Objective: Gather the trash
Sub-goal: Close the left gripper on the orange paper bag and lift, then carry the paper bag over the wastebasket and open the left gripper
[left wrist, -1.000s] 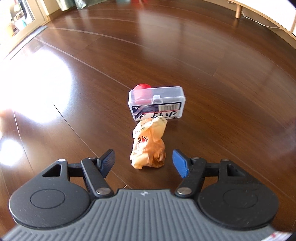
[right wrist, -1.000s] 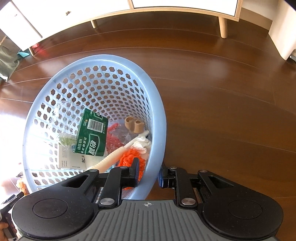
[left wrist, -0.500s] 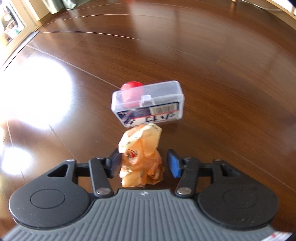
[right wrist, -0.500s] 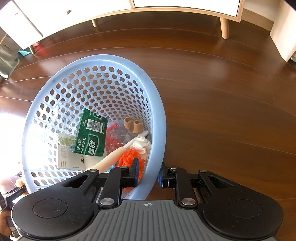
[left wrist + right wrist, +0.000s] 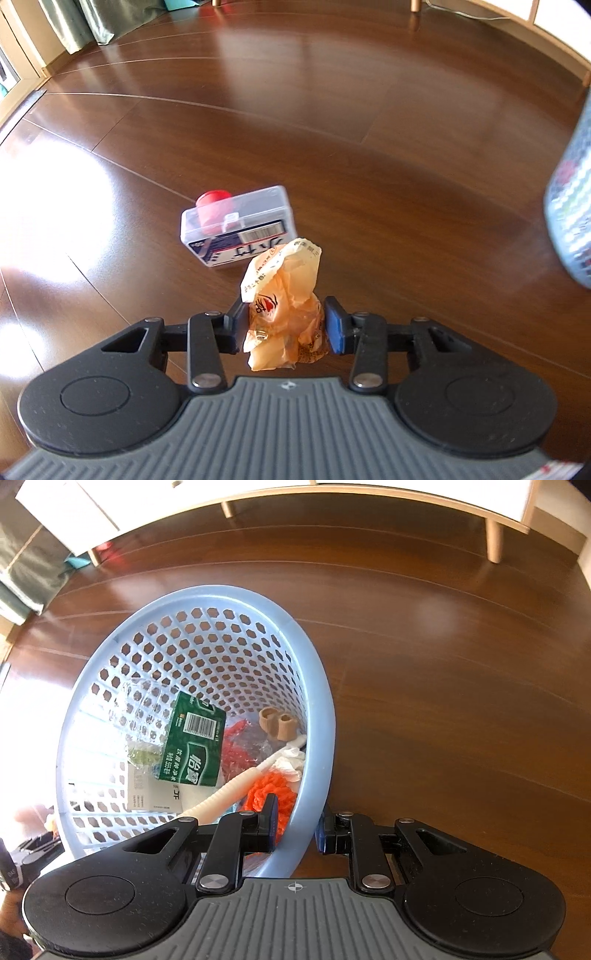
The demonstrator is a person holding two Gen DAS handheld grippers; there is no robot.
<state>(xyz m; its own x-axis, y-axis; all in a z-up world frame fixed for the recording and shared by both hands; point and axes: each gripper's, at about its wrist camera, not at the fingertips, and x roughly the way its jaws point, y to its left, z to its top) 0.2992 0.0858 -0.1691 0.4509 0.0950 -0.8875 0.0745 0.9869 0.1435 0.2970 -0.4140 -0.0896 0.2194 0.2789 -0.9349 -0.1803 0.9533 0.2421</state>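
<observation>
Left claw (image 5: 286,326) has just closed, now pinching the crumpled orange wrapper (image 5: 284,306) off the floor (image 5: 369,147); basket (image 5: 314,686) next.

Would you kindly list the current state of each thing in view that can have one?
Left gripper: jaws have just been closing, now shut on the wrapper.
Orange wrapper: crumpled, held.
Clear plastic box: closed, lying on the floor.
Right gripper: shut on the basket's rim.
Blue basket: tilted, partly filled with trash.

Right gripper (image 5: 295,821) clamps blue basket (image 5: 207,594) rim, trash inside
</observation>
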